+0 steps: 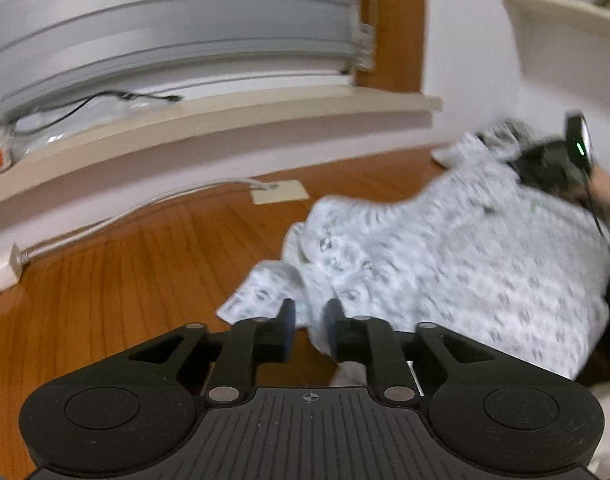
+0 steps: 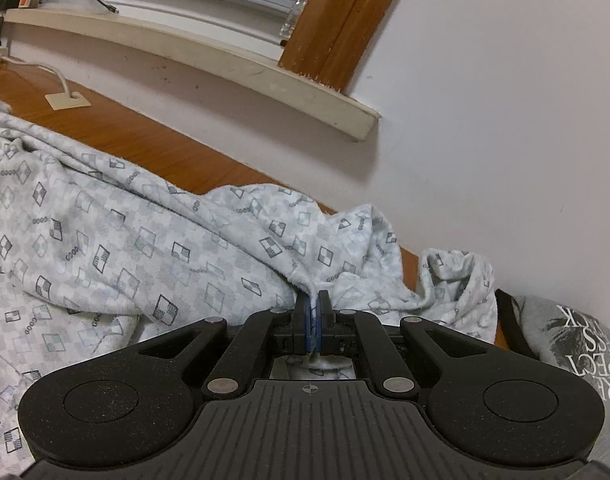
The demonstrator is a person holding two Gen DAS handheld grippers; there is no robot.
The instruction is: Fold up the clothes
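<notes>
Pinching a gathered fold of the white cotton garment printed with small grey diamond checks (image 2: 105,248), your right gripper (image 2: 313,312) has its blue pads pressed flat together on the cloth, which rises in a taut ridge straight out of the jaws. That garment lies crumpled across the orange-brown wooden floor (image 2: 153,148), near the white wall. Just right of it sits a grey piece of clothing with white lettering (image 2: 577,344).

Your left gripper (image 1: 309,320) stands narrowly parted. A loose edge of the same printed garment (image 1: 445,248) lies at and between its fingertips, but the pads are not pressing on it. The left wrist view is blurred, so finer contact is hard to judge. At the far side of the cloth in that view, your right hand (image 1: 603,186) holds its black gripper.
</notes>
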